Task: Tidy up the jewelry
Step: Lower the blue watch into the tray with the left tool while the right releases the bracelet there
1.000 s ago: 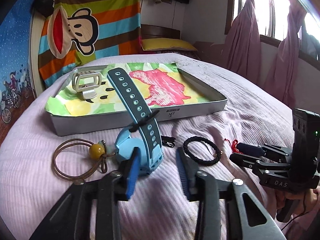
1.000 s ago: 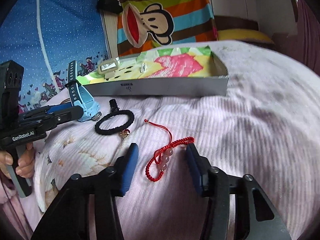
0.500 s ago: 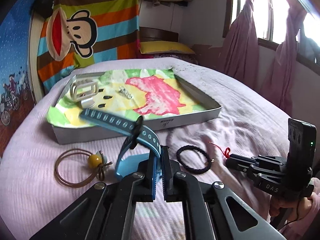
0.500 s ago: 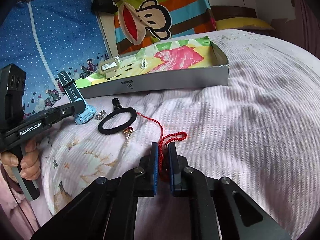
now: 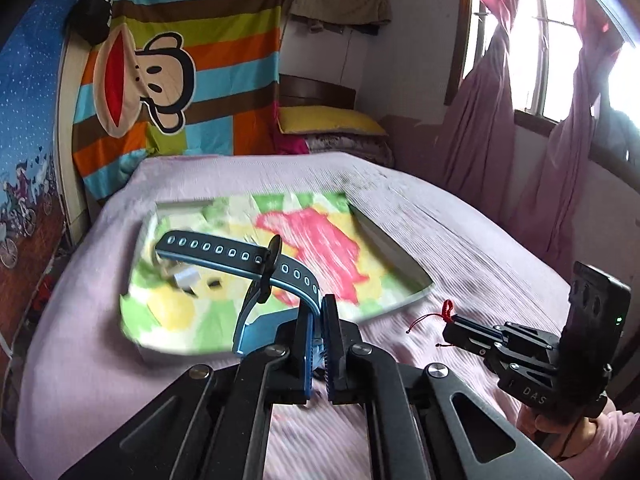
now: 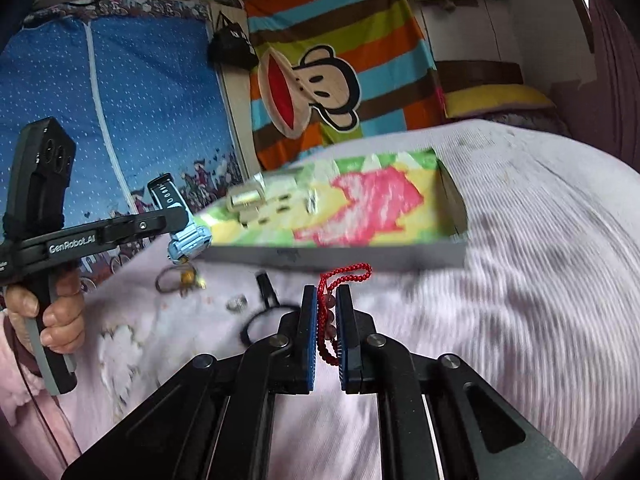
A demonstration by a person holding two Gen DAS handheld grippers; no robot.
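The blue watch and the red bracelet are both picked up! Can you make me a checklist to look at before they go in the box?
1. Left gripper shut on the blue watch: ok.
2. Right gripper shut on the red bracelet: ok.
3. Watch lifted off the bed: ok; its strap hangs over the box.
4. Bracelet not snagged: cannot tell, its loops dangle between the fingers.
5. Free spot in the box: ok, the pink patch looks bare, though blurred.
6. Other pieces left on the bed: not ok, the black hair tie and brown cord with bead wait outside.
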